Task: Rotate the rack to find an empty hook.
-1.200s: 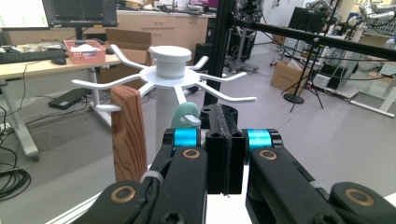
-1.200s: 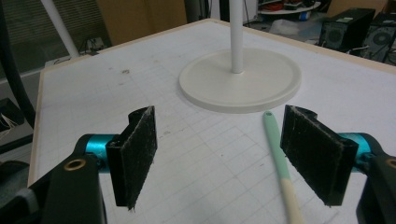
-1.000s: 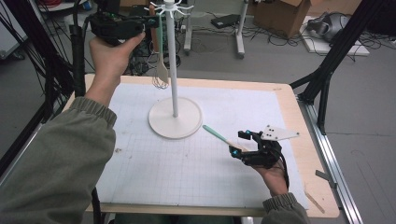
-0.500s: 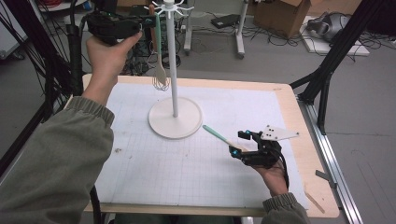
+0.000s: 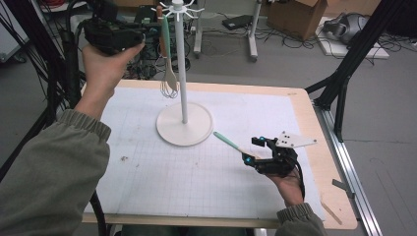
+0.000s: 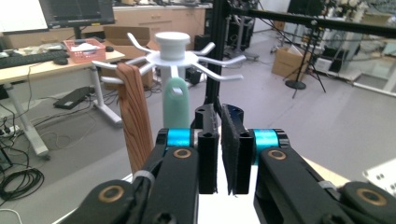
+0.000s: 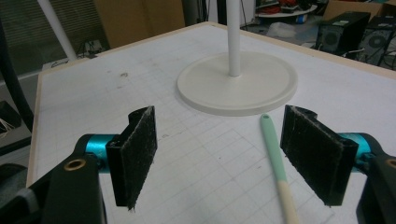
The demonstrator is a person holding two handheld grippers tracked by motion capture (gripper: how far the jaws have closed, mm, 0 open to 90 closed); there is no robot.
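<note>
Left gripper (image 5: 140,35) rose twd rack (image 5: 180,10), fingers nearly shut, empty; right gripper (image 7: 219,156) fingers released beside spatula (image 7: 276,171).

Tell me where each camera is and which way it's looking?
High view: sits above the person's side, looking forward and down at the white gridded table mat; both forearms, the left gripper and right gripper show.
Left gripper view: rides the raised left gripper, facing the white hook-topped utensil stand; jaws nearly together.
Right gripper view: rides the low right gripper, facing the stand's base; jaws wide apart around the mint-handled wooden utensil.
All three share the stand.
</note>
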